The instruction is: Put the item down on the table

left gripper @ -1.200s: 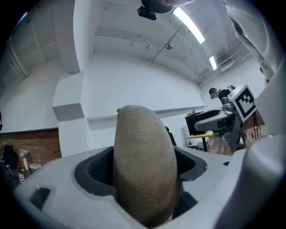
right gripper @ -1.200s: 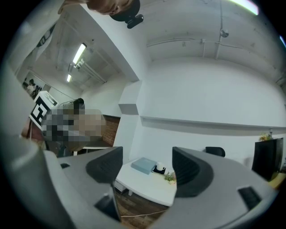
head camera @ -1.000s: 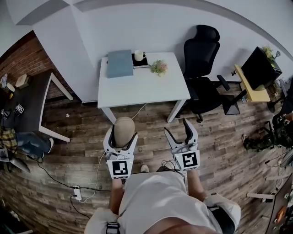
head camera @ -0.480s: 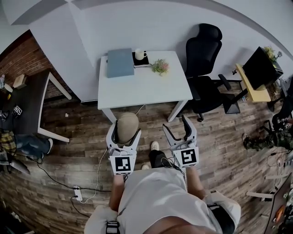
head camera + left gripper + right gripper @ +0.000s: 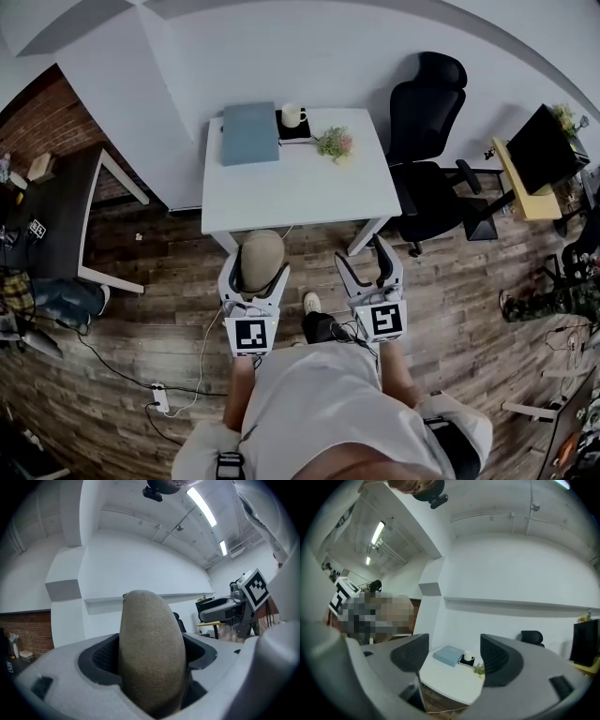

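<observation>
A tan, egg-shaped item (image 5: 260, 262) with a rough skin sits upright between the jaws of my left gripper (image 5: 255, 270), which is shut on it; in the left gripper view the tan item (image 5: 151, 653) fills the middle of the picture. My right gripper (image 5: 368, 269) stands open beside it with nothing between its jaws. Both are held over the wooden floor just in front of the white table (image 5: 300, 183). Through the right gripper's open jaws (image 5: 450, 654) the white table (image 5: 450, 681) shows ahead and below.
On the table's far side lie a grey-blue book (image 5: 249, 132), a white mug (image 5: 292, 115) on a dark coaster and a small flower bunch (image 5: 335, 143). A black office chair (image 5: 431, 141) stands to the right, a dark table (image 5: 56, 220) to the left. A power strip (image 5: 159, 397) lies on the floor.
Both grippers have come a little closer to the table's front edge, with the tan item still held in the left one. One foot has stepped forward between the grippers.
</observation>
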`<action>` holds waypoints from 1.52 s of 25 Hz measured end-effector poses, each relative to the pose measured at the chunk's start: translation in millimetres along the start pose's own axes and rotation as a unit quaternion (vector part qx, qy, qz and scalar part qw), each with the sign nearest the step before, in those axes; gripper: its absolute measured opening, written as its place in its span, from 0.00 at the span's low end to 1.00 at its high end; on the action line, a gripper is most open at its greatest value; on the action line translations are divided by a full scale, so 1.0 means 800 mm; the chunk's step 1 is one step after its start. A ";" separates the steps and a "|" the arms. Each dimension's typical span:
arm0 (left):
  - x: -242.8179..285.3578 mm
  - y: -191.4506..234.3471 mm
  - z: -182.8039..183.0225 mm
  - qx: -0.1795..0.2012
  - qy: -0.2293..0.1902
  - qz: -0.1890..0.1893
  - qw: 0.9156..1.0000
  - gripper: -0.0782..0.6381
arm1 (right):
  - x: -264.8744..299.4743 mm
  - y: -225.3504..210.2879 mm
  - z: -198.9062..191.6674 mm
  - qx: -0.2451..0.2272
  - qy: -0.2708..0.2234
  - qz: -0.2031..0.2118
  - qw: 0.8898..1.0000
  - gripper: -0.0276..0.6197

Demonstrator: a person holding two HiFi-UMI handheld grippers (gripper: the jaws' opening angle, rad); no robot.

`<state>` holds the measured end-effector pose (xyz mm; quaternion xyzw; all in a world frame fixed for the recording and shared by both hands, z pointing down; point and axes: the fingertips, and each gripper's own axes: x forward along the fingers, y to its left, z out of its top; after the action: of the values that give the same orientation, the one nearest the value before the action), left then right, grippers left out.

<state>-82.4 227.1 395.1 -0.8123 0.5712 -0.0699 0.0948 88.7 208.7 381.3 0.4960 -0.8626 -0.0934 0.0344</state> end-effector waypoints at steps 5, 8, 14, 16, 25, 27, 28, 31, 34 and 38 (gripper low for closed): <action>0.034 0.012 0.002 0.000 0.003 0.005 1.000 0.67 | 0.036 -0.021 -0.003 0.001 0.004 0.008 1.000 0.55; 0.055 0.017 0.002 0.005 0.006 0.010 1.000 0.67 | 0.056 -0.035 -0.005 0.005 0.002 0.013 1.000 0.55; 0.101 0.025 0.007 0.005 0.010 0.022 1.000 0.67 | 0.094 -0.072 -0.010 0.002 -0.010 0.022 1.000 0.55; 0.117 0.027 0.010 0.004 0.012 0.027 1.000 0.67 | 0.107 -0.083 -0.008 0.010 -0.006 0.027 1.000 0.55; 0.178 0.038 0.011 0.027 0.022 0.043 0.998 0.67 | 0.164 -0.130 -0.023 0.016 -0.015 0.040 0.999 0.55; 0.192 0.040 0.014 0.015 0.027 0.050 0.998 0.67 | 0.176 -0.138 -0.023 0.020 -0.018 0.046 0.999 0.55; 0.199 0.041 0.015 0.013 0.028 0.053 0.998 0.67 | 0.181 -0.141 -0.023 0.023 -0.017 0.052 0.998 0.55; 0.213 0.044 0.016 0.013 0.028 0.057 0.998 0.67 | 0.195 -0.147 -0.025 0.025 -0.016 0.062 0.998 0.55; 0.225 0.047 0.016 0.015 0.029 0.061 0.998 0.67 | 0.208 -0.153 -0.028 0.024 -0.017 0.066 0.997 0.55; 0.240 0.052 0.013 0.014 0.035 0.067 0.997 0.67 | 0.225 -0.163 -0.031 0.025 -0.015 0.072 0.997 0.55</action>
<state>-53.7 33.2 376.3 -0.7677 0.6265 -0.0995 0.0906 111.9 -13.7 373.9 0.4314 -0.8988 -0.0766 0.0153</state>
